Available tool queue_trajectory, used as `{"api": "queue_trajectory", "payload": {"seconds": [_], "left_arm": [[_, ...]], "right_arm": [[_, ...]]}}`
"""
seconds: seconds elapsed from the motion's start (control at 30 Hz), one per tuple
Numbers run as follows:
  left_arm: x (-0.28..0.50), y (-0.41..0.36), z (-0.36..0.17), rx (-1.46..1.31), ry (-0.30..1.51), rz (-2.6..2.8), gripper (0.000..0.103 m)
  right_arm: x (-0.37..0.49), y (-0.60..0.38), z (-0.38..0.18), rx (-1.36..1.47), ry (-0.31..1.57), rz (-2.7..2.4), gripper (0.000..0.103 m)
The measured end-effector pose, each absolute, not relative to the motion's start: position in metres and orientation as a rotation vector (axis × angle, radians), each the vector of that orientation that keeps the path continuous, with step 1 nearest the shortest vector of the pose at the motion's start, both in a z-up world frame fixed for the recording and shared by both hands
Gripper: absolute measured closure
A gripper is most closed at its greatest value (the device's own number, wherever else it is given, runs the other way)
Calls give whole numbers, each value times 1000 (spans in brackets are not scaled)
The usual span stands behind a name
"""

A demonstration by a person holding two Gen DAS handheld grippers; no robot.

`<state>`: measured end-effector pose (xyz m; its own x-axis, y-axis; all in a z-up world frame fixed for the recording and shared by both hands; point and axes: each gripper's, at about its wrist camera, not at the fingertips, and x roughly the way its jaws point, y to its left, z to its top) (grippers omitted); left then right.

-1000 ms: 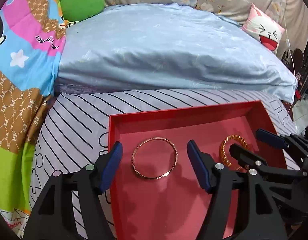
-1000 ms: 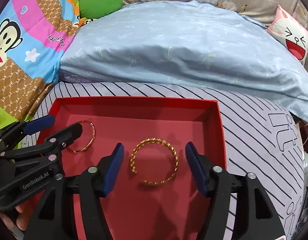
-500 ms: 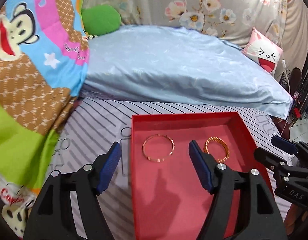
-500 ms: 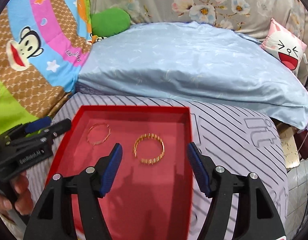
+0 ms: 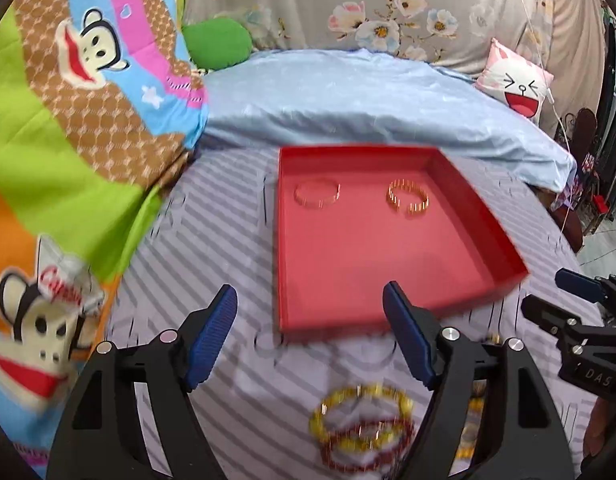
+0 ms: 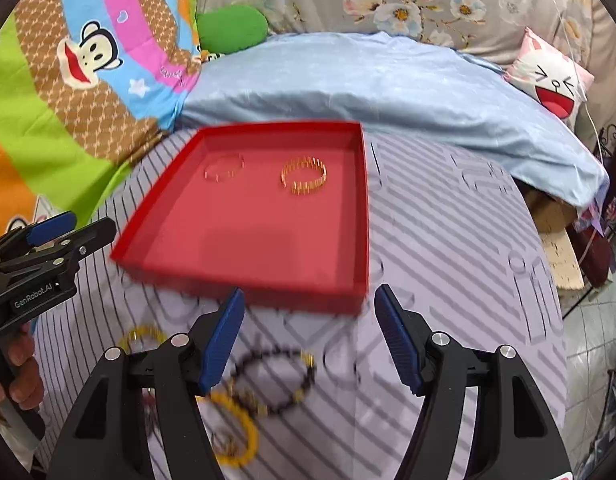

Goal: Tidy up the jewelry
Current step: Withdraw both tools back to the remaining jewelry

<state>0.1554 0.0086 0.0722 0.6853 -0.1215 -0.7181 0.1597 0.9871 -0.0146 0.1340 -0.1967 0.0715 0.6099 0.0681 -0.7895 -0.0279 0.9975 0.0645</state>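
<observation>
A red tray (image 5: 474, 216) (image 6: 159, 216) lies on the striped bedspread and holds a thin rose-gold bangle (image 5: 316, 193) (image 6: 223, 167) and a twisted gold bangle (image 5: 408, 199) (image 6: 303, 176). My left gripper (image 5: 310, 336) is open and empty, held above the spread in front of the tray. Below it lie a yellow beaded bracelet (image 5: 362, 418) and a dark red one (image 5: 368, 446), blurred. My right gripper (image 6: 310, 336) is open and empty. Below it lie a dark beaded bracelet (image 6: 275, 380) and yellow bracelets (image 6: 233, 428).
A pale blue pillow (image 5: 368, 100) lies behind the tray. A cartoon monkey blanket (image 5: 67, 120) covers the left side. A green cushion (image 5: 217, 42) and a pink cat cushion (image 5: 516, 80) sit at the back. The bed's right edge drops to a tiled floor (image 6: 596, 340).
Both grippers have pulled back and up from the tray, leaving the two bangles in it. The loose bracelets on the spread in front of the tray have come into view.
</observation>
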Motion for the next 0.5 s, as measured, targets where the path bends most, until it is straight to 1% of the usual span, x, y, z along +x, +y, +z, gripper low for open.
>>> {"api": "queue_trajectory", "payload": {"seconds": [0.5], "left_arm": [[90,24,13,14,936,-151,32]], "right_arm": [[71,-195,32,45,987,24,38]]}}
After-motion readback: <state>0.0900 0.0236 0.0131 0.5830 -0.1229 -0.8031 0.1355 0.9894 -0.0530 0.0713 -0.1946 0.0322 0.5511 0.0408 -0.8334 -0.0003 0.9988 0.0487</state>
